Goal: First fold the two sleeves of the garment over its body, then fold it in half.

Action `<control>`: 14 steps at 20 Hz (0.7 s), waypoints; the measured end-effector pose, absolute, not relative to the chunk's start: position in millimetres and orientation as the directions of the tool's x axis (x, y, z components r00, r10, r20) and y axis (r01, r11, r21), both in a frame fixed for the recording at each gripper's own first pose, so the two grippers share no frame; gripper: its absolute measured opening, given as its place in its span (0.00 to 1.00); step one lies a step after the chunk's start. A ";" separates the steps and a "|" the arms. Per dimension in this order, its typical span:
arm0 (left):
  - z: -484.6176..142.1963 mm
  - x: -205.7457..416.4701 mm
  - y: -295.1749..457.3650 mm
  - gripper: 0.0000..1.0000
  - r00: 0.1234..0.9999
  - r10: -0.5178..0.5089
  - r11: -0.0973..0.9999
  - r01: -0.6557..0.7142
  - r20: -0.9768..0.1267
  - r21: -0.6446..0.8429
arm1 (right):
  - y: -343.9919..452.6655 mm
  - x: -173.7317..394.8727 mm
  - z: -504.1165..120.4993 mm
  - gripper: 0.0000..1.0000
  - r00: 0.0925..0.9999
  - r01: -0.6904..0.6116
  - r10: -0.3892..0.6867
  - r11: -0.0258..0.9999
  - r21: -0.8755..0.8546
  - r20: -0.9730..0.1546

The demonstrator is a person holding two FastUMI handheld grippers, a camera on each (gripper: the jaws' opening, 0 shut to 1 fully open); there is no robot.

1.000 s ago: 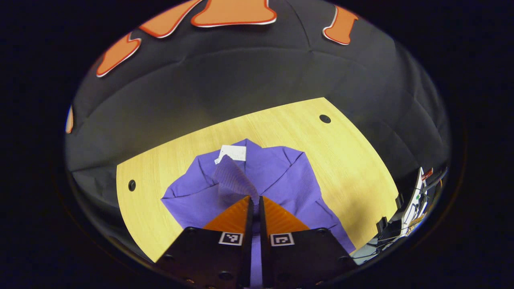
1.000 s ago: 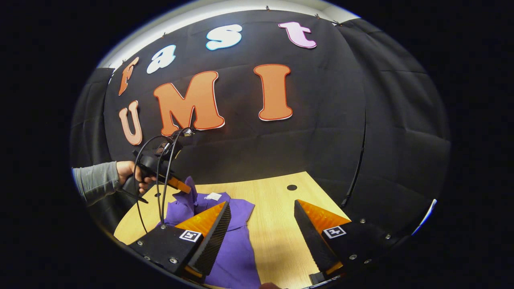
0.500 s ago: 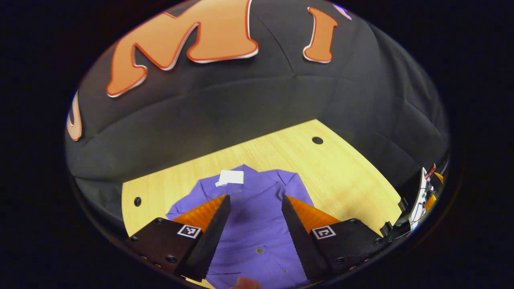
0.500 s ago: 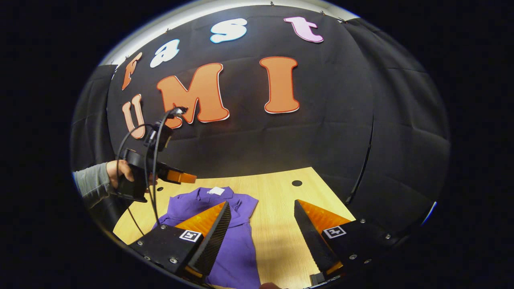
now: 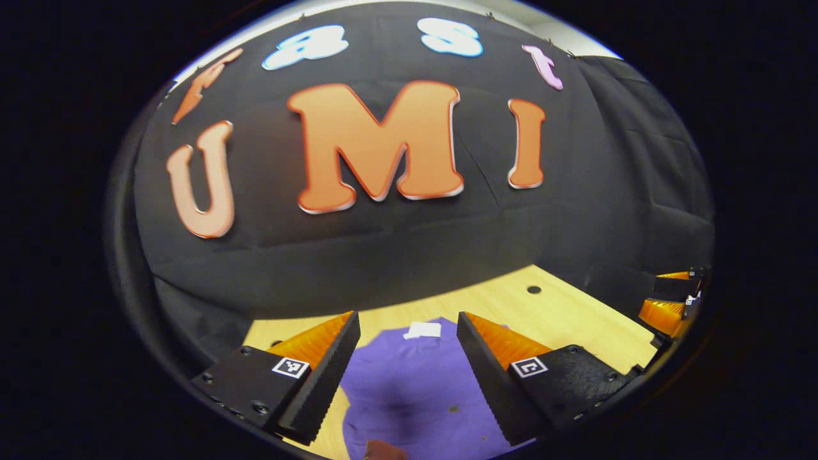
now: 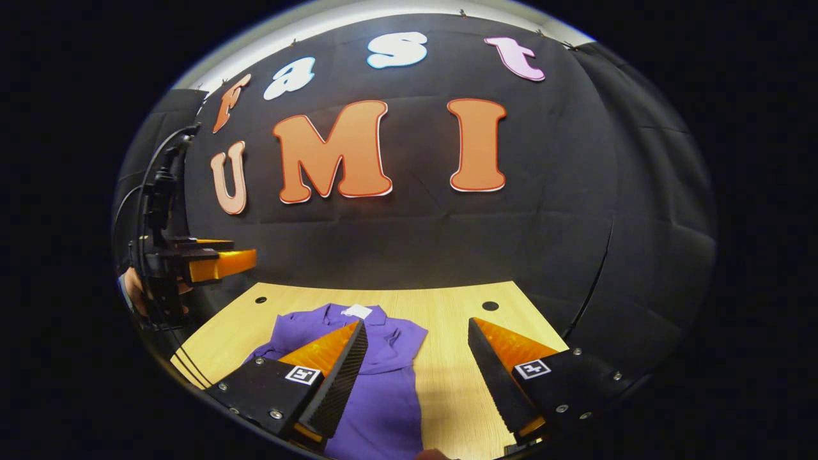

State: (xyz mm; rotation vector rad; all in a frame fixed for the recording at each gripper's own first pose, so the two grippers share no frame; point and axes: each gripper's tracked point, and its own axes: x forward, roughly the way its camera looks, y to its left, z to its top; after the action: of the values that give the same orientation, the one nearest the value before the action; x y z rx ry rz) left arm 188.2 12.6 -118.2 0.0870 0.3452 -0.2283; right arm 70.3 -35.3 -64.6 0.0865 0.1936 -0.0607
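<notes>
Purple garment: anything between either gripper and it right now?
Nothing visible. The purple garment lies flat on the wooden table, a white tag at its collar. The right gripper and left gripper are both open above it, holding nothing.

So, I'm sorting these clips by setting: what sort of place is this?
Likely a staged recording booth: black cloth wall, light wooden table holding a purple garment, and handheld left gripper trailing cables.
</notes>
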 end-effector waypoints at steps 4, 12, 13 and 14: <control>-87.9 149.5 43.2 0.98 0.970 -0.142 0.987 0.153 -0.197 0.042 | -23.3 71.8 -47.8 0.94 0.995 0.031 -0.025 0.998 0.052 -0.096; -105.4 75.9 89.5 0.98 0.973 -0.055 0.992 0.079 -0.225 0.100 | -16.9 62.7 -107.9 0.94 0.962 0.005 -0.001 1.000 0.015 -0.273; -118.8 70.4 93.4 0.98 0.962 -0.050 0.993 0.077 -0.267 0.090 | -16.4 58.4 -121.7 0.94 0.948 0.004 0.000 1.000 0.011 -0.318; -134.8 63.6 97.9 0.98 0.949 -0.040 0.994 0.069 -0.312 0.083 | -15.7 54.1 -136.3 0.94 0.930 -0.001 0.003 1.000 0.007 -0.366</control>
State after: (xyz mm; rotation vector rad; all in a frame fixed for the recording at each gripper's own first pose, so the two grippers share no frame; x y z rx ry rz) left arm 63.6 97.9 -134.8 0.0930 0.3147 -0.0552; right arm 54.1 -15.7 -136.3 0.0064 0.3751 0.0022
